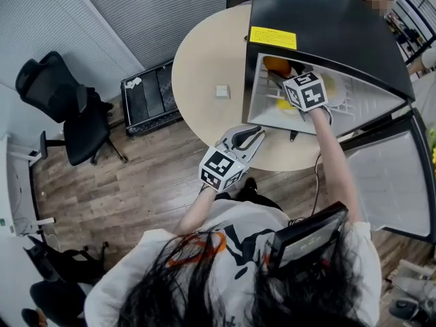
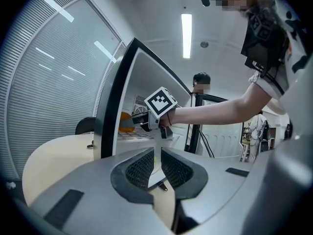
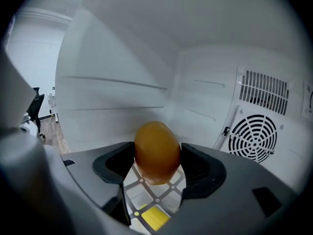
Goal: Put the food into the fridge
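Observation:
A black mini fridge (image 1: pixel 327 26) stands open on the round table (image 1: pixel 204 67). My right gripper (image 1: pixel 285 73) reaches inside it, shut on an orange, egg-shaped food (image 3: pixel 156 151) held just above the wire shelf (image 3: pixel 146 192). That food (image 2: pixel 125 116) and the right gripper (image 2: pixel 142 124) also show in the left gripper view. A yellow item (image 3: pixel 151 218) lies on the shelf below the jaws. My left gripper (image 1: pixel 253 133) hovers over the table's near edge outside the fridge, its jaws shut (image 2: pixel 157 163) with nothing between them.
The fridge door (image 1: pixel 392 182) hangs open at the right. A fan grille (image 3: pixel 252 133) sits in the fridge's back wall. A small white object (image 1: pixel 223 90) lies on the table. A black office chair (image 1: pixel 65 107) and a dark crate (image 1: pixel 150 94) stand on the floor at the left.

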Motion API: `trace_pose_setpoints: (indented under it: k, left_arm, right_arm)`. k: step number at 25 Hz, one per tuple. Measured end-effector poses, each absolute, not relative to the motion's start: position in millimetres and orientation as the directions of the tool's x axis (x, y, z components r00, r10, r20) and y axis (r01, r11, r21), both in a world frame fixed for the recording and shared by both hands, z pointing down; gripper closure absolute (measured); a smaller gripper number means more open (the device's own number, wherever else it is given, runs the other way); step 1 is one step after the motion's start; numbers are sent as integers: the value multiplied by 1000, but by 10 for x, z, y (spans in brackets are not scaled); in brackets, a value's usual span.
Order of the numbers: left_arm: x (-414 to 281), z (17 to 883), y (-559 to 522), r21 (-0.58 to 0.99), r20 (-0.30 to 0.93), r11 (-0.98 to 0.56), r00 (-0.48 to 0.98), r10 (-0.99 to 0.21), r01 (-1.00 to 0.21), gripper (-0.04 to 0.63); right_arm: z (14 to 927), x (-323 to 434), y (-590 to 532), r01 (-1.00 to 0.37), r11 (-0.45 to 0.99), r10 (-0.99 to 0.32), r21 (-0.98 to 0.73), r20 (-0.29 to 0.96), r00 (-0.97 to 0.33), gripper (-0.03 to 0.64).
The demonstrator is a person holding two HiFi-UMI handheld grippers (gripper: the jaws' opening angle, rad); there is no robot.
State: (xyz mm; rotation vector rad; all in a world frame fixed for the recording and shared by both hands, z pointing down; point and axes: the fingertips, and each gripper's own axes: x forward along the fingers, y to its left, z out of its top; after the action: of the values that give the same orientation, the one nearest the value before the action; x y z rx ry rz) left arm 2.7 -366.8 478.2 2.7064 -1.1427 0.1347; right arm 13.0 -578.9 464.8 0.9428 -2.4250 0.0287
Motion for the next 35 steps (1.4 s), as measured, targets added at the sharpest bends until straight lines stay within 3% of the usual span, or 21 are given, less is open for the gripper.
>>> trace_pose_setpoints:
  k: [7, 16, 35]
  left_arm:
    - [36, 4822, -3670, 149, 174, -674, 690, -703, -724, 557]
    - [-47, 4826, -3704, 153, 176, -653, 671, -720, -741, 557]
    - [-56, 4678, -3516, 132, 152, -700, 712, -686, -702, 557]
  right_arm:
    - [4710, 101, -5810, -619, 756, -627, 212, 504, -594, 308]
    - [4614, 213, -5740, -676, 722, -655, 149, 462, -598, 287]
    - [4014, 495, -4824, -741, 669, -721, -63, 187, -667, 290]
